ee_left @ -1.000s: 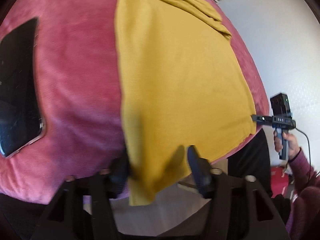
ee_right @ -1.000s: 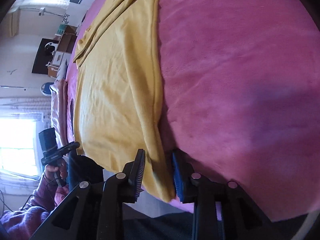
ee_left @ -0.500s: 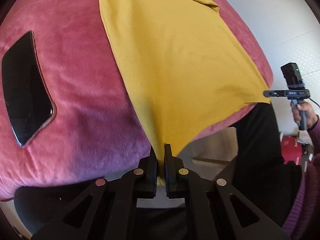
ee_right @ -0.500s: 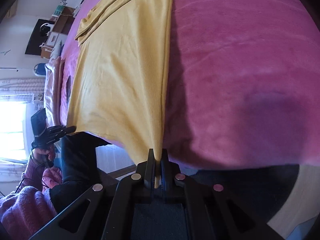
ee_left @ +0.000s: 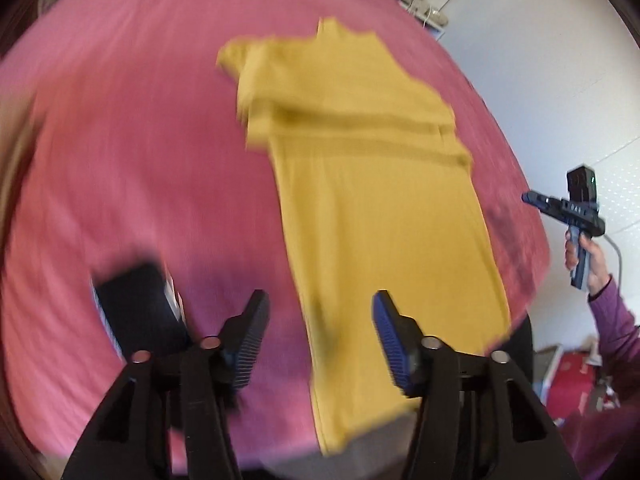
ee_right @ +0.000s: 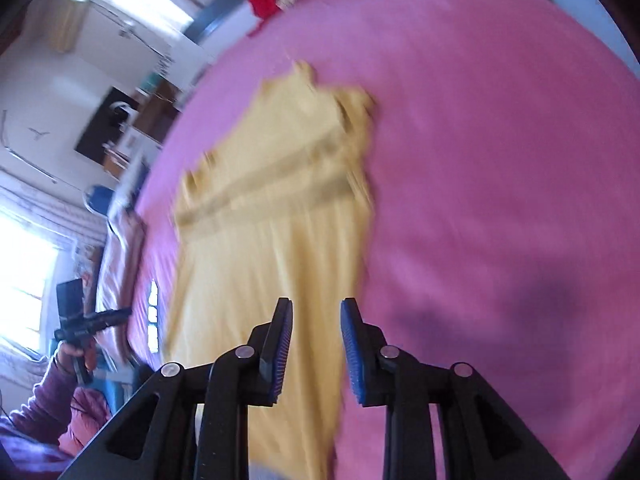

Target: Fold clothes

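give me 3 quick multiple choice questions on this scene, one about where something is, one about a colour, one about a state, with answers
1. Where does the phone lie?
A. on the garment
B. on the blanket, left of the garment
C. in a gripper

2. What colour is the garment?
A. yellow
B. blue
C. white

3. How does the left gripper stand?
A. shut on the garment
B. shut on the phone
C. open

Answers:
1. B, the dark phone rests on the pink blanket, apart from the cloth's left edge.
2. A, the cloth shows mustard yellow in both views.
3. C, its fingers stand wide apart with the hem lying loose between them; the right gripper is open too.
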Action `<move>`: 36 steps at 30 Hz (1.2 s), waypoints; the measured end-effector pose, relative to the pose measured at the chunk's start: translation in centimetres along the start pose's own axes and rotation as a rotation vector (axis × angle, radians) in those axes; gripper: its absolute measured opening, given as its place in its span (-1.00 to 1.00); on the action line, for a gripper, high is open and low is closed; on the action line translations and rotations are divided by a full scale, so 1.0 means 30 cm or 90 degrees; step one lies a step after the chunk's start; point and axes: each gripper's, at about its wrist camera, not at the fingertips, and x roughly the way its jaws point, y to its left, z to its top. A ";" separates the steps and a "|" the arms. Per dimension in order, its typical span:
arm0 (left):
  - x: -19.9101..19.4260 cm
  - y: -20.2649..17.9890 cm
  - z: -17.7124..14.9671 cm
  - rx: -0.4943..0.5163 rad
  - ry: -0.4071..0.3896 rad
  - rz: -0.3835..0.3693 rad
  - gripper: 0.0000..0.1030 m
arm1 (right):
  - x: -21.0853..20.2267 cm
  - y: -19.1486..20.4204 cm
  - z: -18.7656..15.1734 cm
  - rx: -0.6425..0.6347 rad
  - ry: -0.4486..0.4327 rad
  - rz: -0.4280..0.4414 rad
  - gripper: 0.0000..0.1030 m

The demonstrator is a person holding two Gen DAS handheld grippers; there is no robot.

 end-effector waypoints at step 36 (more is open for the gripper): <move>0.880 -0.009 1.294 0.116 -0.045 0.003 0.98 | 0.866 0.020 0.994 -0.051 0.067 -0.014 -0.53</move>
